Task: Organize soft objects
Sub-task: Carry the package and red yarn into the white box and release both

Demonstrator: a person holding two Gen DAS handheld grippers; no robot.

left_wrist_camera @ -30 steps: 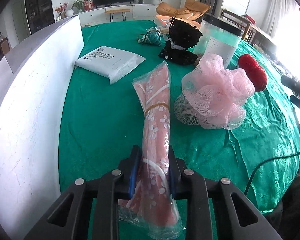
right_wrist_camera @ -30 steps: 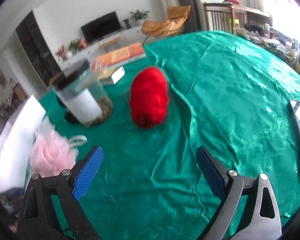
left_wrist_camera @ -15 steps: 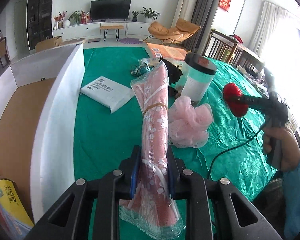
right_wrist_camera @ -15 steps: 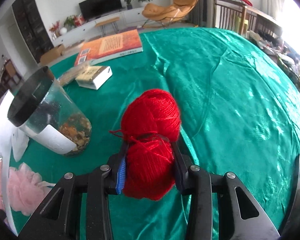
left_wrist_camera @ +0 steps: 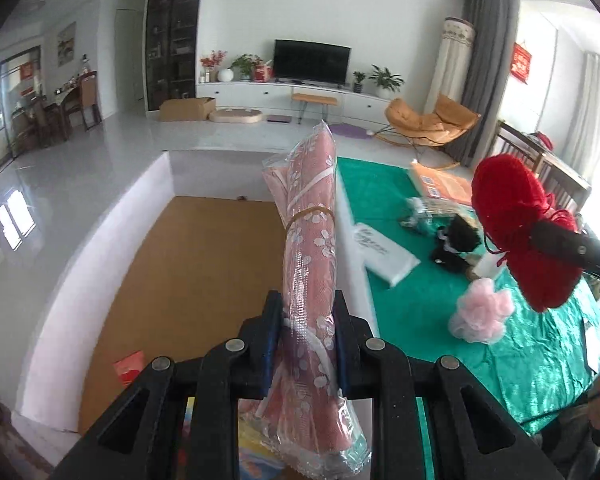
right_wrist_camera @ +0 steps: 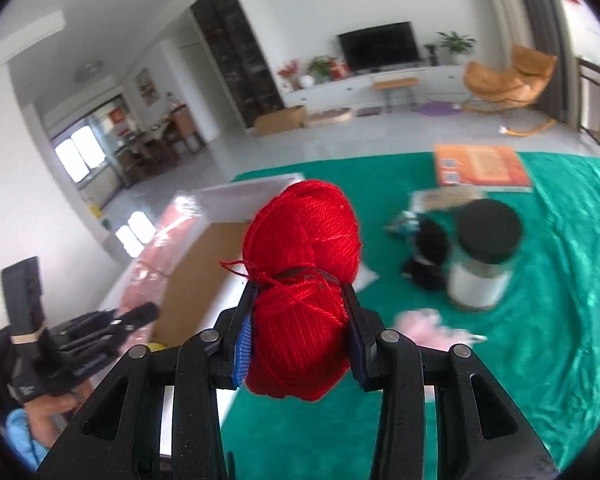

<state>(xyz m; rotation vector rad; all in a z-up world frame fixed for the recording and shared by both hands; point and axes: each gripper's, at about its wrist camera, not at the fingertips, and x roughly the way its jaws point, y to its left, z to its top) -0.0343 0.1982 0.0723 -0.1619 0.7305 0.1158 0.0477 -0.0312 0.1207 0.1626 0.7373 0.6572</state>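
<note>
My left gripper (left_wrist_camera: 307, 340) is shut on a pink flowered cloth roll in clear plastic (left_wrist_camera: 310, 248), held in the air over the white-walled box with a brown floor (left_wrist_camera: 204, 264). My right gripper (right_wrist_camera: 300, 332) is shut on a red yarn ball (right_wrist_camera: 304, 264), lifted above the green tablecloth (right_wrist_camera: 540, 320) near the box's edge. The yarn also shows at the right of the left wrist view (left_wrist_camera: 516, 220). The left gripper and cloth roll show at the left of the right wrist view (right_wrist_camera: 100, 328). A pink mesh bath puff (left_wrist_camera: 482, 314) lies on the table.
On the table are a white packet (left_wrist_camera: 384, 248), a black soft item (left_wrist_camera: 458, 244), a teal item (left_wrist_camera: 418, 216), a black-lidded jar (right_wrist_camera: 484, 256) and an orange book (right_wrist_camera: 480, 166). A red packet (left_wrist_camera: 129, 366) lies in the box.
Both grippers rose and swung left toward the box. The cloth roll now hangs over the box's floor. The right gripper closed on the yarn a second ago and has lifted it off the cloth.
</note>
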